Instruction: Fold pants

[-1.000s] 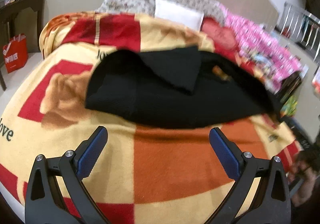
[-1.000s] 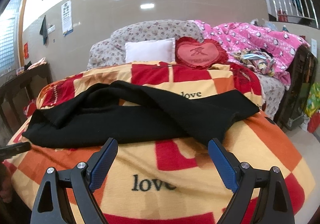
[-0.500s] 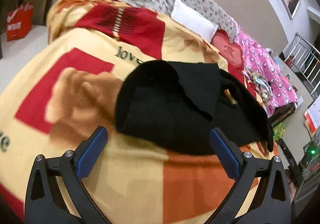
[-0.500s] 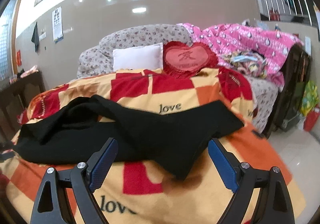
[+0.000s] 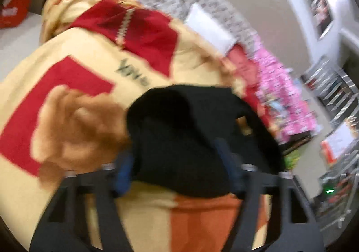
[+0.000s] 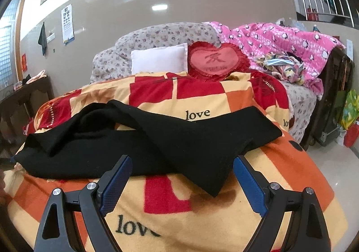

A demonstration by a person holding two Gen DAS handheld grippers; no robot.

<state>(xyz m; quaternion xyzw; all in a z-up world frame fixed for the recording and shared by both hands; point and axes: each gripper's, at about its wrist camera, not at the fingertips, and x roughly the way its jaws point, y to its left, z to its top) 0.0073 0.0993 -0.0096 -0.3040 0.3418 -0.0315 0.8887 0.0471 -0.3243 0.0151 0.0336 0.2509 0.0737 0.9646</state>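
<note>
Bedroom scene: black pants (image 6: 143, 139), soft, limp and probably light knit, lie crumpled across a checked blanket (image 6: 202, 213) on the bed, best pinched at hem or waistband; left gripper (image 5: 177, 169) straddles their near edge, right gripper (image 6: 179, 180) gapes empty beside a leg corner.

Left gripper (image 5: 177, 166): blue-padded fingers (image 5: 123, 175) spread wide, tips apparently level with a dark edge between them; view blurred, contact uncertain.
Right gripper (image 6: 182, 176): jaws fully apart, blue pads (image 6: 115, 181) facing inward, nothing between them, held level.
</note>
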